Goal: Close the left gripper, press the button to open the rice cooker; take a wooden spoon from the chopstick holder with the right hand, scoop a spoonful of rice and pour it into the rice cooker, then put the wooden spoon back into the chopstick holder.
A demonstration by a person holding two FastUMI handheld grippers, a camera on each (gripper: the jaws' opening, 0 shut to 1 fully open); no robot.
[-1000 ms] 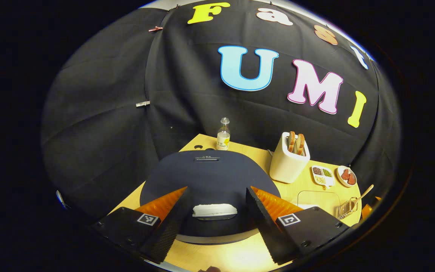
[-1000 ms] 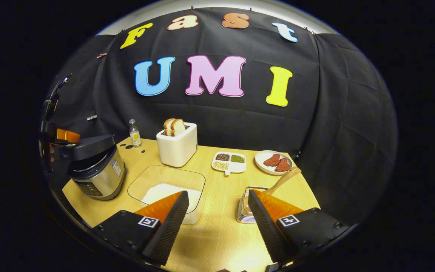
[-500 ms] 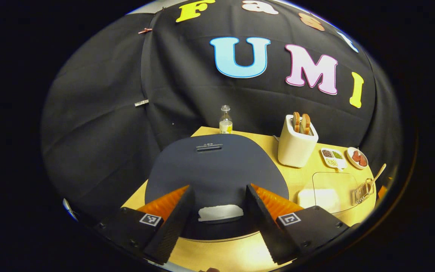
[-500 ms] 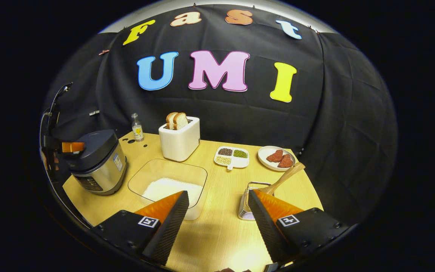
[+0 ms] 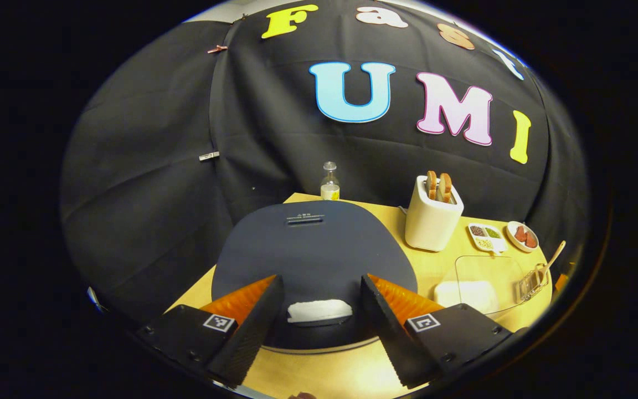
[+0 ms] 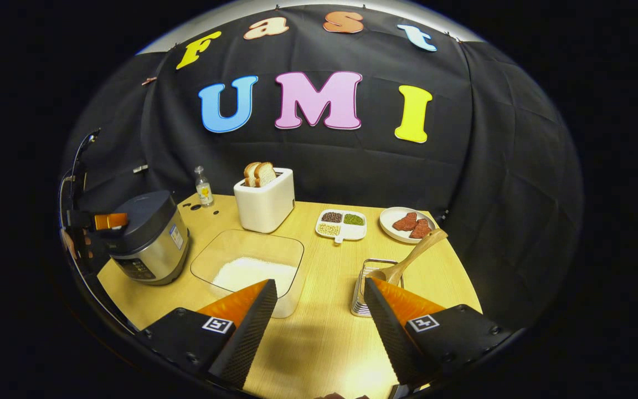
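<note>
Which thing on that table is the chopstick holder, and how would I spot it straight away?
Start at the white toaster with bread at the back of the wooden table. Come forward past the small divided dish of beans to the table's near right part. There stands the chopstick holder, a small metal wire rack, the one thing with a wooden spoon leaning out of it.

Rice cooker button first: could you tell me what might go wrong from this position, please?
1. The left gripper is open over the white button; unless it closes first, the fingers may straddle the button and miss it.
2. The rice cooker sits near the table corner, so a hard push could shift it.
3. The wooden spoon leans loosely in the chopstick holder; a clumsy grab might tip both.
</note>
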